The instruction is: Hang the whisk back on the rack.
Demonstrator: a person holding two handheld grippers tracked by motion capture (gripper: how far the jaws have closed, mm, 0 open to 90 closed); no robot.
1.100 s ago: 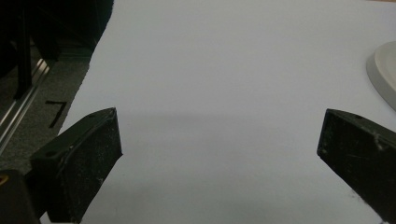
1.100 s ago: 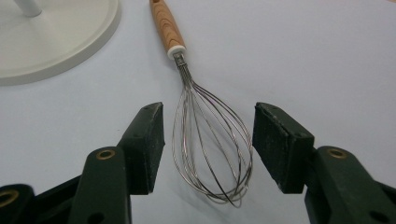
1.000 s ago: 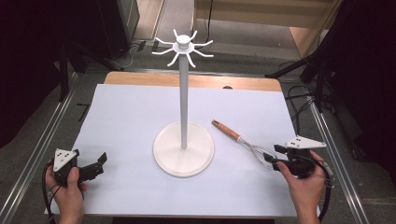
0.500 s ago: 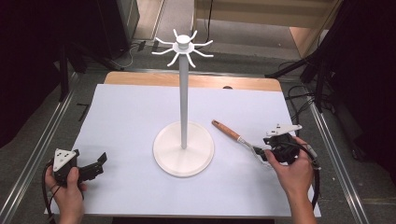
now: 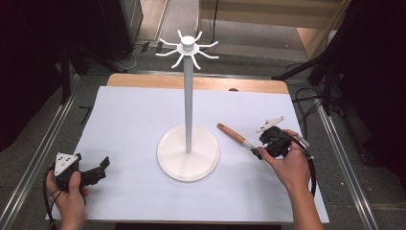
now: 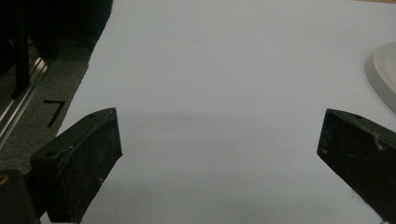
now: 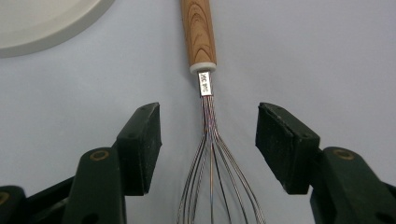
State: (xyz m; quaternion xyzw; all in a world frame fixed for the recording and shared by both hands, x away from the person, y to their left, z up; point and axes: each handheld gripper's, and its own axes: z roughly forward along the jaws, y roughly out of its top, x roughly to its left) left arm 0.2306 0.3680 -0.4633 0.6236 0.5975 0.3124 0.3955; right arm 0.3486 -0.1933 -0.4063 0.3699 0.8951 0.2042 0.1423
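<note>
On the right half of the white-covered desk lies a wire whisk with a brown wooden handle, flat, handle pointing toward the round base of the tall white hook stand, near it but not touching. Right gripper: jaws apart, set either side of the whisk's wire neck just below the metal collar; no contact visible yet. Whisk is not lifted. Left gripper: jaws wide apart over bare desk at the near left corner, holding nothing, well apart from the stand.

Progress, as judged: early stage. Approach to the whisk looks complete; the grasp itself is not made. Left to do, probably: close on the neck, lift, and hang the whisk on one of the curved hooks at the stand's top, all of which are bare.
</note>
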